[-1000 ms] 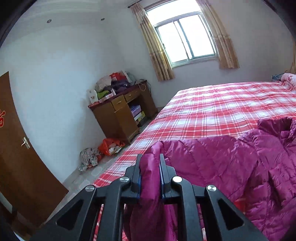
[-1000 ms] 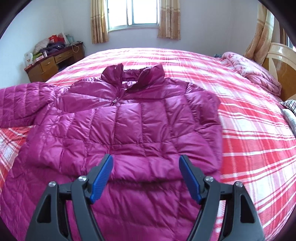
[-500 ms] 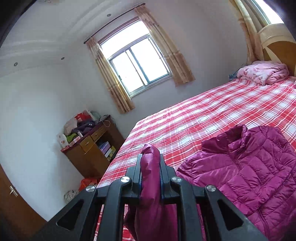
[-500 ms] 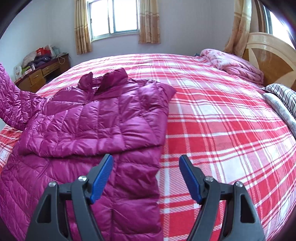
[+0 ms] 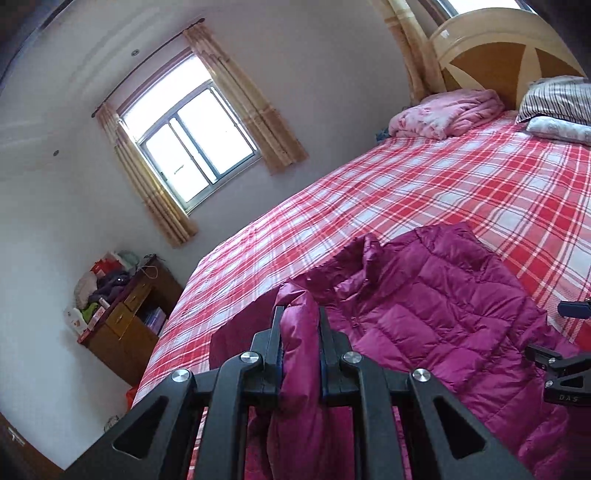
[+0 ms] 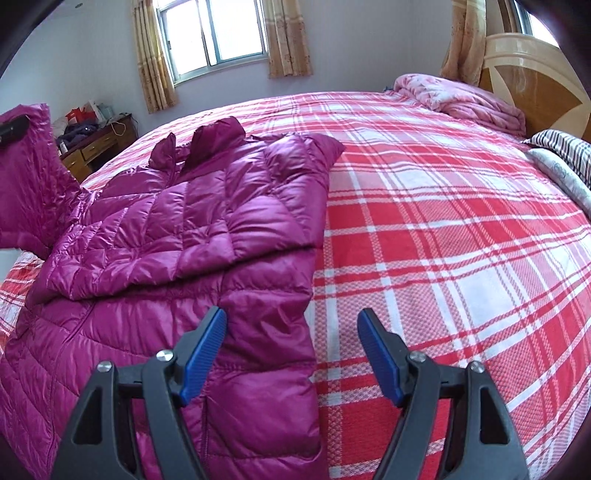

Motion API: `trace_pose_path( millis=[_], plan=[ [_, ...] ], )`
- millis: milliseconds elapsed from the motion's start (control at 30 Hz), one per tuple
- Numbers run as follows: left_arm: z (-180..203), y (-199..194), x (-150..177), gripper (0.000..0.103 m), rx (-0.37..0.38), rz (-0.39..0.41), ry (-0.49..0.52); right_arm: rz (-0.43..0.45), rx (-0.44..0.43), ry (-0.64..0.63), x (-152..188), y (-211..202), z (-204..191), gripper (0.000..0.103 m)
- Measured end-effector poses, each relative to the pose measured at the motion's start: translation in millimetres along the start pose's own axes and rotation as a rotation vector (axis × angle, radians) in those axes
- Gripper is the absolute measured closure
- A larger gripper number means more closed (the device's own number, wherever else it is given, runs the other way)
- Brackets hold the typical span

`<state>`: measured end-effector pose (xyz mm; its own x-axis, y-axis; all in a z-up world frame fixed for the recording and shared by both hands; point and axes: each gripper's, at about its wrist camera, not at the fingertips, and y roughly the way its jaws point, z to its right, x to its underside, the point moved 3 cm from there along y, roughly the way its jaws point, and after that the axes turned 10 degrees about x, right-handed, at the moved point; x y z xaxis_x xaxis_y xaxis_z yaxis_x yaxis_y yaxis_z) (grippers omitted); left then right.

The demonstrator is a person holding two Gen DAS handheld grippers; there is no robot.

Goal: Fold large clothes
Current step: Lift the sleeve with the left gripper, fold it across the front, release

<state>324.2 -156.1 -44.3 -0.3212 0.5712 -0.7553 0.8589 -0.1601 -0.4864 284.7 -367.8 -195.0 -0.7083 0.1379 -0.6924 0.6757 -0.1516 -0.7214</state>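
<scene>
Magenta puffer jacket lies spread on the plaid bed, front up, collar toward the window. One sleeve folded across the jacket chest, cuff end near the jacket's window-side shoulder. Other sleeve lifted off the bed, pinched in the left gripper, fingers clenched tight on the quilted fabric; same sleeve shows at the jacket's far left in the right wrist view, raised, dark gripper tip on it. Right gripper released, blue pads wide apart, nothing between them, hovering over the jacket's lower hem edge where it meets bare bedsheet. Pink blanket bundled beside the wooden headboard, well apart from the jacket. Striped pillow below the headboard. Cluttered wooden desk against the wall beyond the jacket's collar side, off the bed. Beige curtains flank the window.
</scene>
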Motion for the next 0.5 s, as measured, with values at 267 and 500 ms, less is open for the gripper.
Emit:
trace_pose_path(
  millis=[267,500],
  plan=[
    [47,32,5,0.090,0.089,-0.037,0.014,0.010,0.026,-0.014,4,0,-3,0.026],
    [75,46,8,0.081,0.145,-0.026,0.044,0.014,0.035,-0.016,4,-1,-4,0.026]
  ],
)
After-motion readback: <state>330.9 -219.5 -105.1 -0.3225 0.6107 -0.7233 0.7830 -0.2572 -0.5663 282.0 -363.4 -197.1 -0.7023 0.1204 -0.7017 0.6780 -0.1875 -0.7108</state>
